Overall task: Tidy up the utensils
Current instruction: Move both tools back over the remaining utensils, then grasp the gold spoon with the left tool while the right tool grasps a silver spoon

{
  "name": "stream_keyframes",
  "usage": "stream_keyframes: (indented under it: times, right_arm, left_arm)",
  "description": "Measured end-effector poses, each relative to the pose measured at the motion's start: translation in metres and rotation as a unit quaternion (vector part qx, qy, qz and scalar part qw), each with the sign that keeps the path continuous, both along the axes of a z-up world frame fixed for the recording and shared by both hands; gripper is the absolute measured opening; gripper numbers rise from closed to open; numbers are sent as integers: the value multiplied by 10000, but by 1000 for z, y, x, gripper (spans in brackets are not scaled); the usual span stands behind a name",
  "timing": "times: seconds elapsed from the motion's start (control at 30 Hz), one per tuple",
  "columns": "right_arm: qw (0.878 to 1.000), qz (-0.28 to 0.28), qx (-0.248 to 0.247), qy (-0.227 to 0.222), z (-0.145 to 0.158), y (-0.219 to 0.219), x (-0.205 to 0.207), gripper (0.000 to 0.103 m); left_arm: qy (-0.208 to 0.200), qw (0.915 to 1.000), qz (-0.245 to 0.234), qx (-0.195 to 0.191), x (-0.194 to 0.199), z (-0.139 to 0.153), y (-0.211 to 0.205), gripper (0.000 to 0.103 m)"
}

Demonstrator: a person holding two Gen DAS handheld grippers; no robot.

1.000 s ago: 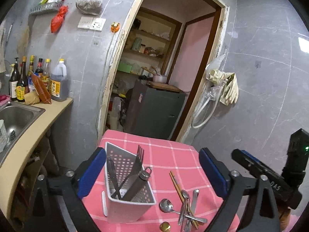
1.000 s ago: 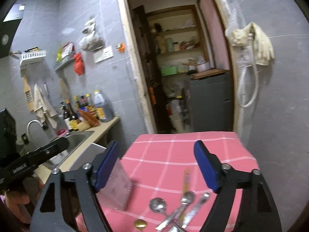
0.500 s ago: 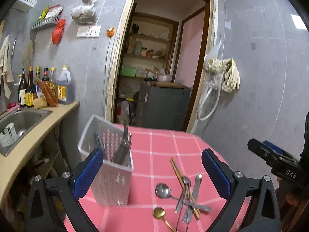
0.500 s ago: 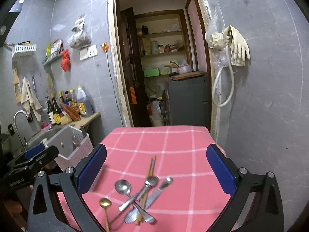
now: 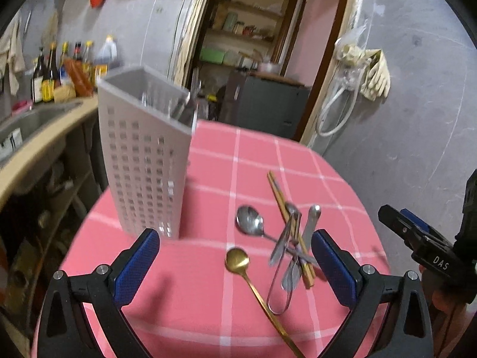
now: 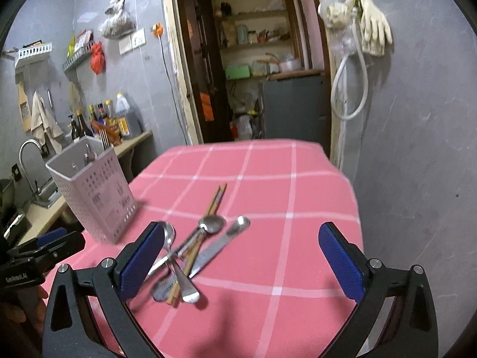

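Steel spoons (image 6: 213, 225) lie ahead of both empty, wide-open jaws; the approach step is underway, next closing on one for the white caddy (image 5: 146, 161).

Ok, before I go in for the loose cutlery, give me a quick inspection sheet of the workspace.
Surface: pink checked tablecloth on a small table.
Job's things: white perforated utensil holder upright at the table's left, cutlery already standing inside; loose crossed pile beside it: silver spoon, gold spoon, wooden chopsticks, table knife, plus more pieces I cannot sort out.
Clutter: nothing seen on the cloth besides the cutlery.
Grippers: left gripper open over the pile, holding nothing; right gripper has just been opening, wide, nothing between its pads.
Cables: white hose hanging on the wall.
Surroundings: sink counter with bottles, rubber gloves, open pantry doorway.
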State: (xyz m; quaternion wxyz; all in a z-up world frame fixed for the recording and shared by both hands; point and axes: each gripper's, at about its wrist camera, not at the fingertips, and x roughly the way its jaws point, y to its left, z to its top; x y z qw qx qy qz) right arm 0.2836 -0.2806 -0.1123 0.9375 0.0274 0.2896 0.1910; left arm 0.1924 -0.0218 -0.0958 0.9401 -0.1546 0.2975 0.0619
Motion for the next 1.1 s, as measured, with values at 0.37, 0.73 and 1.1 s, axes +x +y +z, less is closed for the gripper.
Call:
stream_keyframes:
  times: [0.37,0.73,1.1]
  right_arm:
    - [9958,416,220,780,-49,12,34,102]
    - [9872,704,358,1383,-75,34,72,86]
    - [9877,417,-536,1410,-74,78,104,80]
  left_arm:
    - [726,9951,66,-668,24,-41,6,102]
    - [938,9880,-265,-1200,38,-61,6,60]
    - [1149,9859,-338,-1172,47,-67,3,30]
